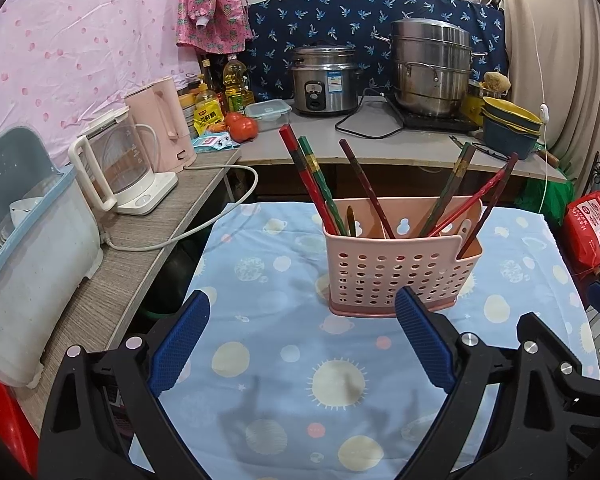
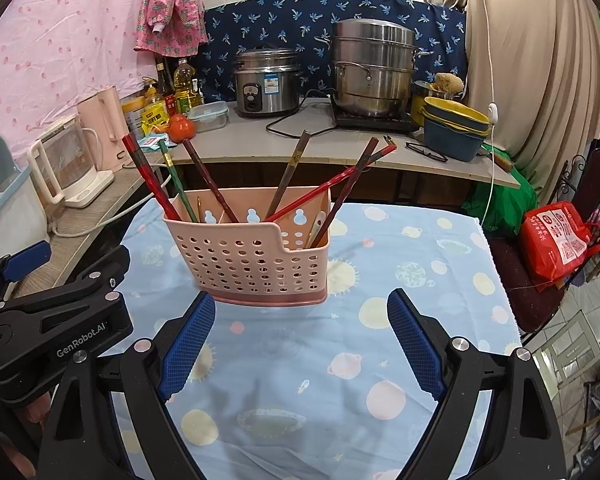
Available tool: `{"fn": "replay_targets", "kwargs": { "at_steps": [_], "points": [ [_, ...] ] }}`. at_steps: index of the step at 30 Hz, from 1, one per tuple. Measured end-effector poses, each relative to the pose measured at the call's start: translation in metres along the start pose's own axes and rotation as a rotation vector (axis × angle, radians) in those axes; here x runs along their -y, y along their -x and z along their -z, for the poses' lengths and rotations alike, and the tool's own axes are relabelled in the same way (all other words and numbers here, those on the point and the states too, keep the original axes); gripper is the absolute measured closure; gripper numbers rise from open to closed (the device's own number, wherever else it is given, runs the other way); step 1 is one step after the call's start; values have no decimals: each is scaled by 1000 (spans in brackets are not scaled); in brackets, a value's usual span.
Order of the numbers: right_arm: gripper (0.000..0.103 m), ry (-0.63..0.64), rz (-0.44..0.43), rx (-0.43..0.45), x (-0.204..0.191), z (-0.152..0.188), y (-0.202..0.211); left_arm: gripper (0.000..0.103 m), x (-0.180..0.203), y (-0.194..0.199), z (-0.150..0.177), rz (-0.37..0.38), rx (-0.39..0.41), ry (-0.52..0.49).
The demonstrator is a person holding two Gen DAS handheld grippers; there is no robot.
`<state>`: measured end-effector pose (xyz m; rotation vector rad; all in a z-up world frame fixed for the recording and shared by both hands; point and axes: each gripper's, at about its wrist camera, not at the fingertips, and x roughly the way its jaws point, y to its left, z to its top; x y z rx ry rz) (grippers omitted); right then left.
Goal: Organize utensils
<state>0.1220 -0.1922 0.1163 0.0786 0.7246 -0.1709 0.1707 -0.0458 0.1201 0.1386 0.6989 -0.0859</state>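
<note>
Standing upright mid-desk on the blue planet-print cloth (image 1: pixel 268 360): pink perforated plastic utensil basket (image 1: pixel 400 272). Packed with long red, green and dark brown lacquered chopsticks (image 1: pixel 312 184), fanned left and right, leaning on the rim, tips up. Nothing loose left on the cloth, so sorting looks about done. Just near of it, left gripper (image 1: pixel 300 340) hovering, blue ribbed fingers (image 1: pixel 180 344) spread wide, empty. Right gripper (image 2: pixel 300 340) alongside, likewise apart, gripping nothing. Far behind: steel rice cooker (image 1: pixel 326 80).
</note>
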Motion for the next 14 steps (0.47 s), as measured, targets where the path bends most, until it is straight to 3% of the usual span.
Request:
{"fn": "replay_targets", "kwargs": {
  "at_steps": [11, 14],
  "points": [
    [18, 1, 7, 9, 1, 1, -1, 14, 2, 0, 0, -8, 9, -11],
    [6, -4, 28, 12, 6, -1, -2, 14, 2, -1, 0, -9, 7, -9]
  ]
}}
